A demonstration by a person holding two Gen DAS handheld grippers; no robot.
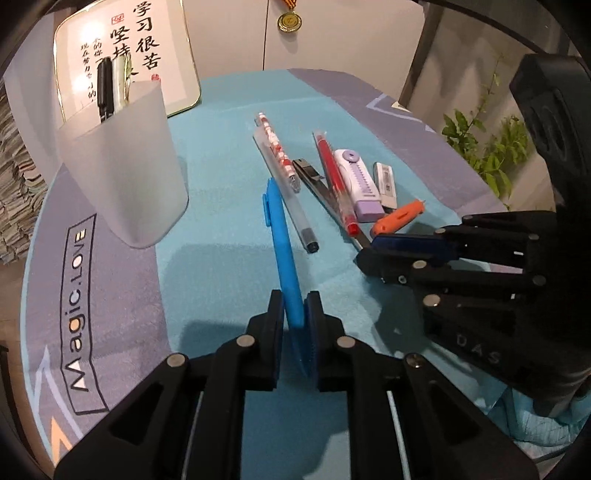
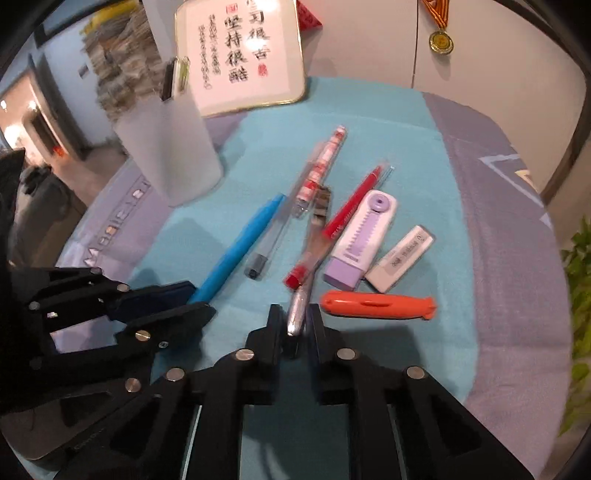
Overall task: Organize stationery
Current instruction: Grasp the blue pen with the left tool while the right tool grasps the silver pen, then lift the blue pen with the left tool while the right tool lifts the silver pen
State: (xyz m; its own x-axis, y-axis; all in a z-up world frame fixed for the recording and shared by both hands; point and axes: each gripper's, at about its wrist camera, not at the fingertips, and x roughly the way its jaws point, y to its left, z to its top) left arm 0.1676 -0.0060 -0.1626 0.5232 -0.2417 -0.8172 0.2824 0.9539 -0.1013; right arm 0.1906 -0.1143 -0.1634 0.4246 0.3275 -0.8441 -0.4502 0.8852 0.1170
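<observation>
My left gripper [image 1: 294, 314] is shut on the lower end of a blue pen [image 1: 282, 240], which slants up toward a frosted pen cup [image 1: 129, 166] with two pens in it. In the right wrist view, my right gripper [image 2: 296, 321] is shut on the tip of a silver pen [image 2: 314, 251] that lies among the pile. On the teal cloth also lie a clear pen [image 2: 266, 247], a patterned pen [image 2: 321, 166], a red pen [image 2: 343, 218], a purple eraser case [image 2: 362, 236], a white eraser [image 2: 400, 256] and an orange knife [image 2: 376, 304].
A framed calligraphy board [image 1: 147, 48] leans behind the cup. A purple printed mat [image 1: 81, 295] lies under the teal cloth [image 1: 221, 129]. Stacked papers [image 1: 14, 166] sit at the left edge, a plant [image 1: 487, 147] at the right, and a medal [image 1: 290, 20] hangs on the wall.
</observation>
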